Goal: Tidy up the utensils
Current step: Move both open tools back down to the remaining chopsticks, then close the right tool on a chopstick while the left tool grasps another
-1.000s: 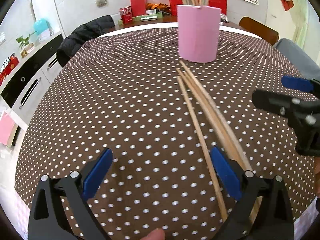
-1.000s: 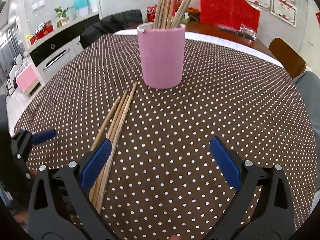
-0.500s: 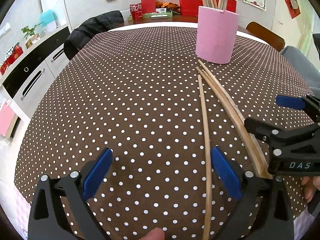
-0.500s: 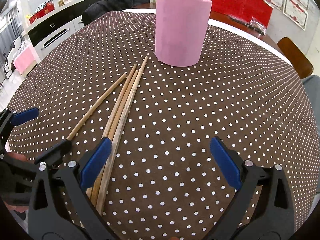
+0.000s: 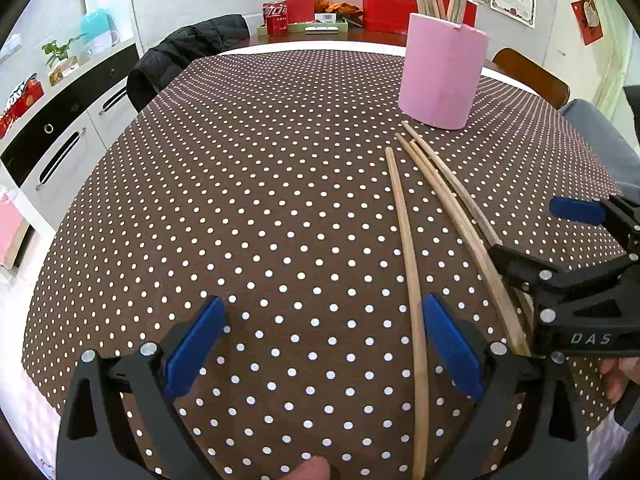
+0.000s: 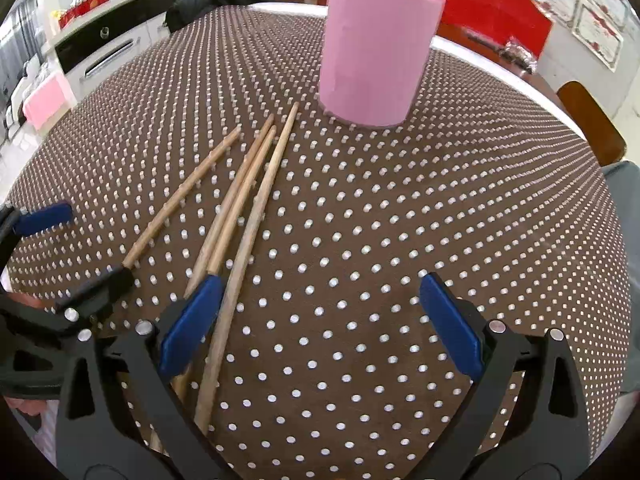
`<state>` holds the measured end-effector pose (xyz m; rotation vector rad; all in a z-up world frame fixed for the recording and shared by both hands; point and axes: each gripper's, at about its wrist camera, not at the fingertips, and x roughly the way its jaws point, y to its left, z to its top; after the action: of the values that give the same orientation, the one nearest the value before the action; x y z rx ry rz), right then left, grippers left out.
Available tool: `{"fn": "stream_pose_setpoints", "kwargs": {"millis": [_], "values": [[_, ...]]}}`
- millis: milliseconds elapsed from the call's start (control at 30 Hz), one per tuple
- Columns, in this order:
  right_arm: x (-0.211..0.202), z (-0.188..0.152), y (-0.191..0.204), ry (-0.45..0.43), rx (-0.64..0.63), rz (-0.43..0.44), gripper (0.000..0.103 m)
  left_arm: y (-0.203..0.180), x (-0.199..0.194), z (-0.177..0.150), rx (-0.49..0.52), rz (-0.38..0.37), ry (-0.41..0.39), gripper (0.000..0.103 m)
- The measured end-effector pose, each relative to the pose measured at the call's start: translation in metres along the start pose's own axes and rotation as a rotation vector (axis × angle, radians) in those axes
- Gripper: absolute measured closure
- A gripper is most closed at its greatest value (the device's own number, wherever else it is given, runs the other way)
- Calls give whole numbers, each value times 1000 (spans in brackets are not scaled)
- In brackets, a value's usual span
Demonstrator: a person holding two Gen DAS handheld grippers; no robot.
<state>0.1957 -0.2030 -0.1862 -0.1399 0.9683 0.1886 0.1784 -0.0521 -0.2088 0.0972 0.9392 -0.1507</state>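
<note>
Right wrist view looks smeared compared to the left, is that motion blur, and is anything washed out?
Right wrist view: yes, the tablecloth dots streak into dashes toward the far edge, and the pink holder is soft. Left wrist view: dots are crisp and the loose chopsticks sharp. Neither view shows blown-out glare; both bend strongly at the fisheye rim.

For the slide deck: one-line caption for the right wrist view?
Open right gripper over four loose chopsticks on the dotted tablecloth, pink holder behind, left gripper alongside.

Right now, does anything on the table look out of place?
Yes: four loose chopsticks lie flat on the dotted tablecloth before the pink holder; one is splayed apart from the other three. Nothing looks spilled or broken.
</note>
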Motion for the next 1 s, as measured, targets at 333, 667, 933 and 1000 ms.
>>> {"fn": "stream_pose_setpoints", "kwargs": {"millis": [333, 667, 933, 1000], "values": [[1, 3, -13, 7, 20, 51, 11, -2, 3, 6, 43, 10, 10, 6], [10, 30, -11, 34, -3, 65, 65, -15, 23, 42, 190, -17, 74, 6], [10, 35, 1, 31, -65, 82, 97, -19, 15, 49, 229, -145, 72, 87], [8, 31, -3, 23, -45, 97, 98, -25, 12, 47, 260, -147, 67, 97]]}}
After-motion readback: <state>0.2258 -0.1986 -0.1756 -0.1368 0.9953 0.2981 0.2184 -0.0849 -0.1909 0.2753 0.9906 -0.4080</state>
